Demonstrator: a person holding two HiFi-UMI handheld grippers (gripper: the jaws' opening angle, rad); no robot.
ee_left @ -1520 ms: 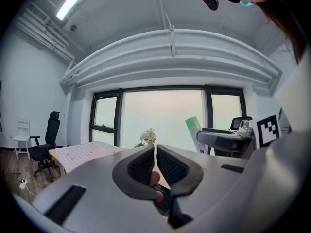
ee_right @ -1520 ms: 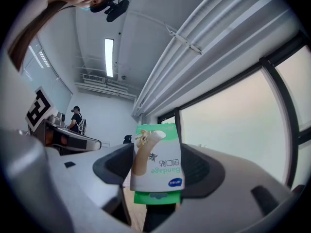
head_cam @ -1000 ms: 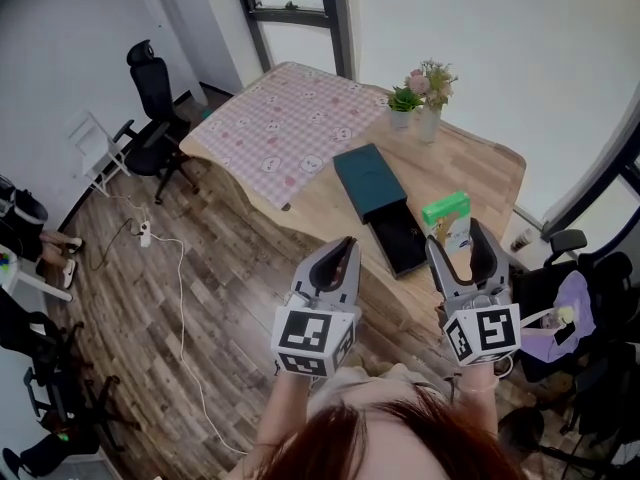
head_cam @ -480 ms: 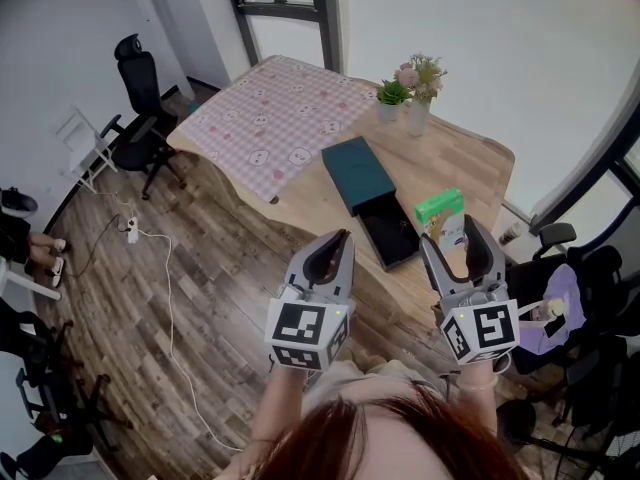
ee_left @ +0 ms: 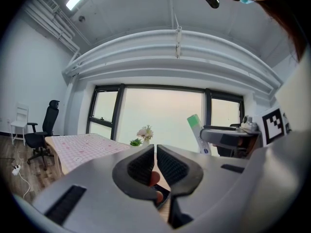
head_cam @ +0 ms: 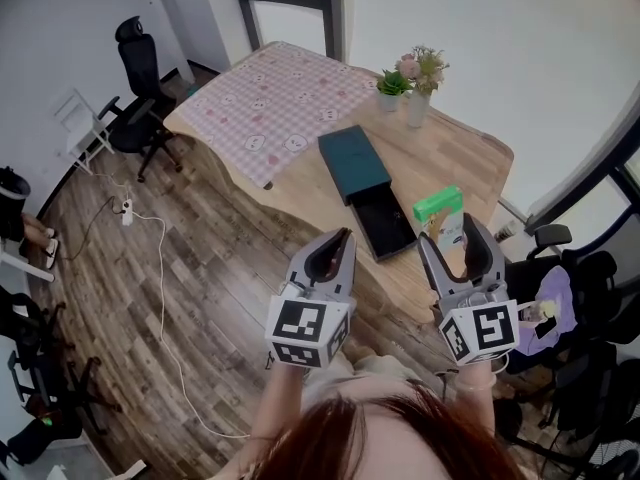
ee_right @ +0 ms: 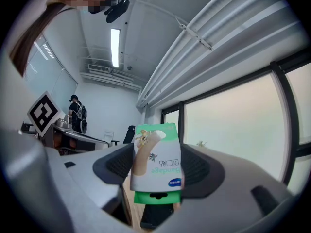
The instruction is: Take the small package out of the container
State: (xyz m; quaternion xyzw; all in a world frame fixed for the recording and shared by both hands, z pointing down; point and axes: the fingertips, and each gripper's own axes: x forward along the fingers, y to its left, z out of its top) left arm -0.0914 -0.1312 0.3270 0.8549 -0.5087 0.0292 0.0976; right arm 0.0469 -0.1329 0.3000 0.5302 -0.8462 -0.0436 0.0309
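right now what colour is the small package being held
Small flat package: white, green ends; best in right gripper view.

This is looking like an office: a black swivel office chair (head_cam: pixel 137 53) is standing on the wood-plank floor (head_cam: pixel 200 288), a light wooden desk (head_cam: pixel 470 168) is sitting beside tall dark-framed windows (ee_left: pixel 163 115), and a fluorescent ceiling tube (ee_right: pixel 115 45) is glowing overhead.
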